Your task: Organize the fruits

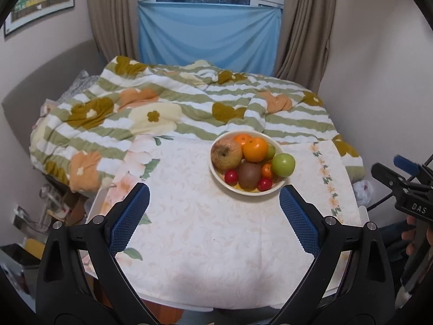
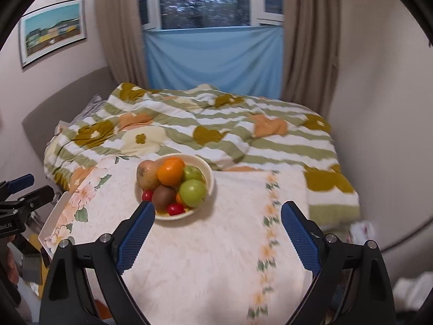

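Likely firm, smooth and prone to rolling, piled in bowl point(image 1: 216, 174) mid-table point(image 1: 189, 243): fruits point(image 1: 253, 159), best pinched across widest part; left gripper point(image 1: 213, 216), right gripper point(image 2: 217, 233) both wide, empty.

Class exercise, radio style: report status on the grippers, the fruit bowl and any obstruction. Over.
Left gripper open, empty. Right gripper open, empty. All fruit in the bowl on the table. Nothing blocking. Over.
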Demonstrator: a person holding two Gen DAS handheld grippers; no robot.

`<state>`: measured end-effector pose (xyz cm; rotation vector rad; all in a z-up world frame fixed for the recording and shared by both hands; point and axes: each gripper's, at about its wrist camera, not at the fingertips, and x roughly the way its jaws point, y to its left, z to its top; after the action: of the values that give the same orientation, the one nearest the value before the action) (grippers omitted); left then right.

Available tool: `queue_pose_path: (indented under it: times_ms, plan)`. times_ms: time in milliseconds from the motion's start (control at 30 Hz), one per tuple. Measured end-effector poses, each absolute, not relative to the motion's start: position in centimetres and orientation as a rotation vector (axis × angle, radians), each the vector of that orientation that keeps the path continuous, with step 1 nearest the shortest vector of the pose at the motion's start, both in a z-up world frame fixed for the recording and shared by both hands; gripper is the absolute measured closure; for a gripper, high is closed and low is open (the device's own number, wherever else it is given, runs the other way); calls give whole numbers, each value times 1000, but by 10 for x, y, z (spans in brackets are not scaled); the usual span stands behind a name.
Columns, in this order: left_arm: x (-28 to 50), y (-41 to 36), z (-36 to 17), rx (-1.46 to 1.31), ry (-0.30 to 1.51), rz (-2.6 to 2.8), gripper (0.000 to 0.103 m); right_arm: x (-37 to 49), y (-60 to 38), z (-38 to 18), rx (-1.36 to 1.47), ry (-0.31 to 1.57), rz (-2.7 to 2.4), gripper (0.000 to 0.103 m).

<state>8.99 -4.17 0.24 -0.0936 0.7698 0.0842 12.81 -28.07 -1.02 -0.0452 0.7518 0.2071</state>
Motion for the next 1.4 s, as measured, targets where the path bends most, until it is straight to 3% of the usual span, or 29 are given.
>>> queue_pose_path:
  times_ms: [367,1400]
  plan:
    - [67,-30,9,-65,756,51,0,89,-277,-13,17,805,74,10]
    - [75,-5,23,-39,693,10,0,83,-250,9,-24,730,-4,10]
